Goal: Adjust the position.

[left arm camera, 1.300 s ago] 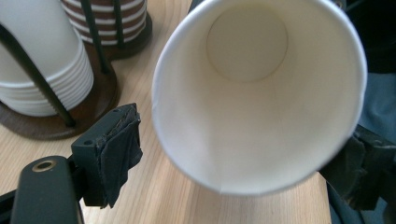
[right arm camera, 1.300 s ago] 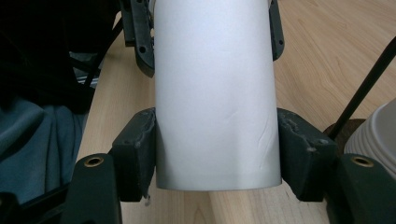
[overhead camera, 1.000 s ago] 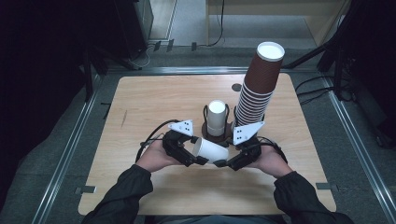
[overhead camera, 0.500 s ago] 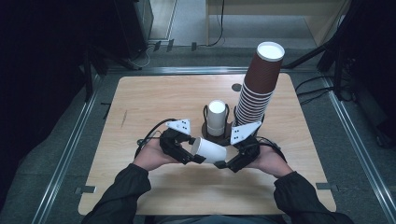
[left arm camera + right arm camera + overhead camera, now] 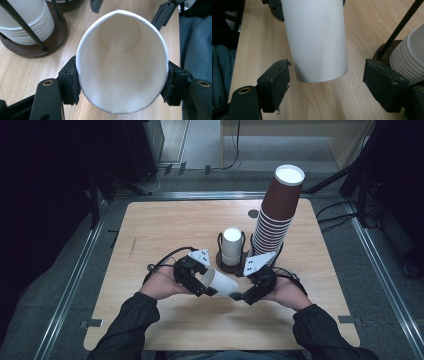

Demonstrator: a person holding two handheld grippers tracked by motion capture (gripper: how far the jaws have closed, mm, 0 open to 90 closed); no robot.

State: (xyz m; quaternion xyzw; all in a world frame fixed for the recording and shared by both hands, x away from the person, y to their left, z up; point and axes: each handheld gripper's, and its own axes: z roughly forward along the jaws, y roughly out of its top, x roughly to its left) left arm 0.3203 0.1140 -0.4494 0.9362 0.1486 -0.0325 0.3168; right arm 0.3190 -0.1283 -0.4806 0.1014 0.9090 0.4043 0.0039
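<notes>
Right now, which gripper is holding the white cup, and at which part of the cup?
The left gripper clamps the white paper cup at its rim, squeezing the mouth oval. The right gripper stands open around the cup's base.

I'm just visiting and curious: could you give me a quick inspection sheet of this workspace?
Surface: wooden table, bare wood, small round hole near the far edge.
Job's things: white cup held on its side; white cup stack in a holder; tall brown cup stack.
Clutter: nothing seen.
Grippers: left claw squeezes the cup's rim; right claw open around its base.
Cables: black cable loops from the left claw.
Surroundings: grey floor, metal rails.
</notes>
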